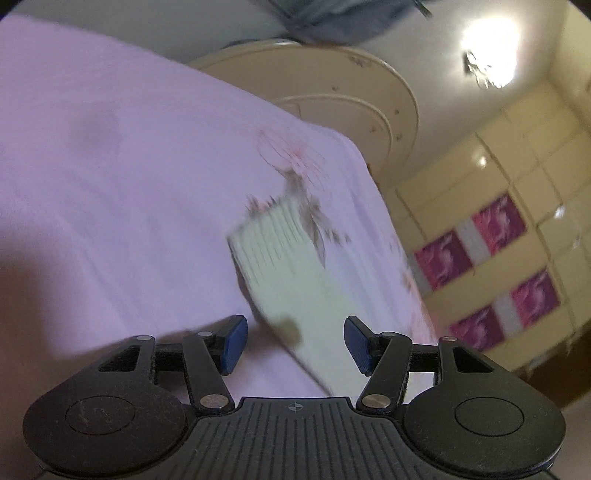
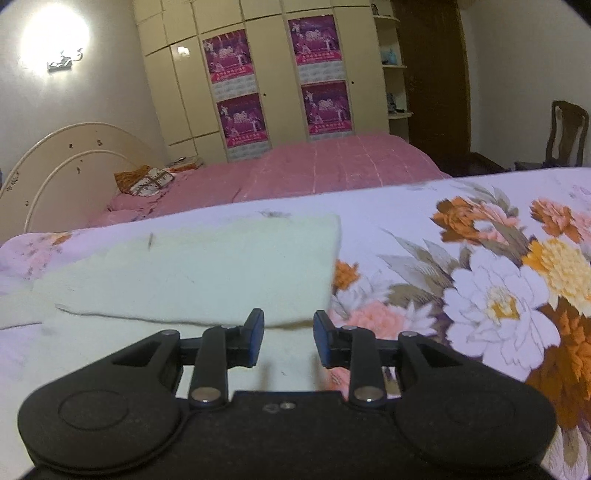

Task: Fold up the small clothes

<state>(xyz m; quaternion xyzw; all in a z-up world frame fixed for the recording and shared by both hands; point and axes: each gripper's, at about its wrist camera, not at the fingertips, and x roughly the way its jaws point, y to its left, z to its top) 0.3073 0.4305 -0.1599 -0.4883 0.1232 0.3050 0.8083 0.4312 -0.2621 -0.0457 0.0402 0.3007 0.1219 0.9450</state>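
Note:
A pale green small garment (image 2: 192,269) lies flat on the flowered sheet (image 2: 480,280), folded over itself with a fold edge near me. My right gripper (image 2: 288,332) is open and empty, its fingertips low over the near edge of the garment. In the left wrist view the same pale garment (image 1: 291,273) shows as a ribbed strip, blurred, running away from the gripper. My left gripper (image 1: 295,339) is open and empty, its blue pads either side of the garment's near end without closing on it.
The sheet (image 1: 110,166) covers the bed I work on. A second bed with a pink cover (image 2: 332,166) and a cream headboard (image 2: 66,166) stands behind. A wardrobe with purple posters (image 2: 280,74), a chair (image 2: 565,133). Blue-grey cloth (image 1: 340,18) at top.

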